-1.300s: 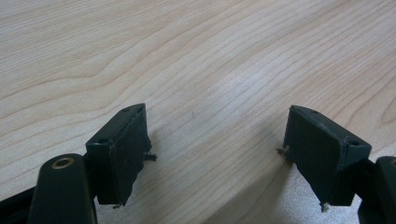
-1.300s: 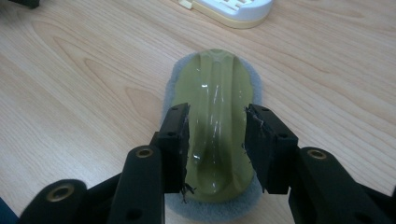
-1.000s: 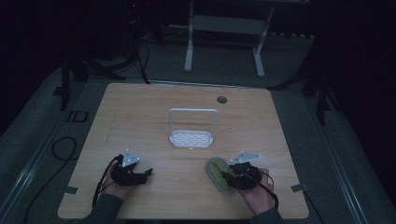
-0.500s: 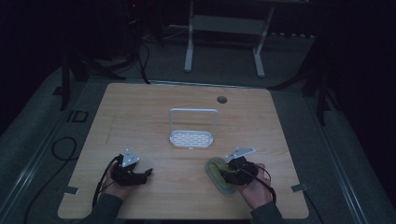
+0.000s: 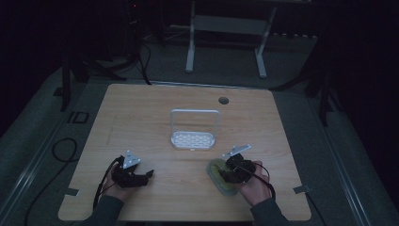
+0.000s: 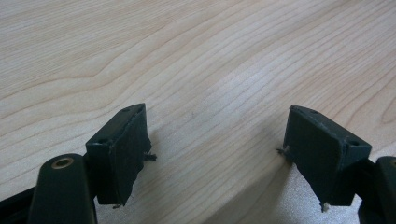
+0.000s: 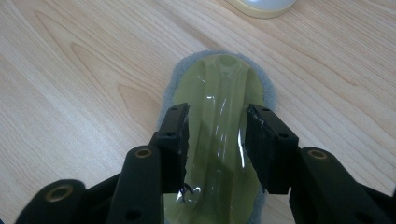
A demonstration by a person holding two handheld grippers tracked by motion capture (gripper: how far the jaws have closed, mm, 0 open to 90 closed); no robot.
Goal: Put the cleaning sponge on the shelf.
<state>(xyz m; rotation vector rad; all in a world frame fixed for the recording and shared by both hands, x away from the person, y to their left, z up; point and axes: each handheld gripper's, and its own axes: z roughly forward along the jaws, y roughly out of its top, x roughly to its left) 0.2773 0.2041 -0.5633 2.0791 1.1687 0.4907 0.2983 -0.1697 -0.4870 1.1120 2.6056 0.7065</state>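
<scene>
The left gripper, held in the person's left hand near the front edge of the pale wooden table, rests low over bare wood with its two black jaws spread wide apart and nothing between them; in the left gripper view only wood grain lies ahead of its pads. Ahead of it and off to its right stands a small white perforated rack with a tall wire hoop, near the table's middle. Farther right, the right gripper, held in the person's right hand, sits directly over a yellow-green oval scrubbing pad with a glossy raised grip and a grey fibre underside that lies flat on the wood. In the right gripper view its jaws straddle the pad's raised central ridge, one on each side and close to it, though whether they actually pinch it cannot be told.
</scene>
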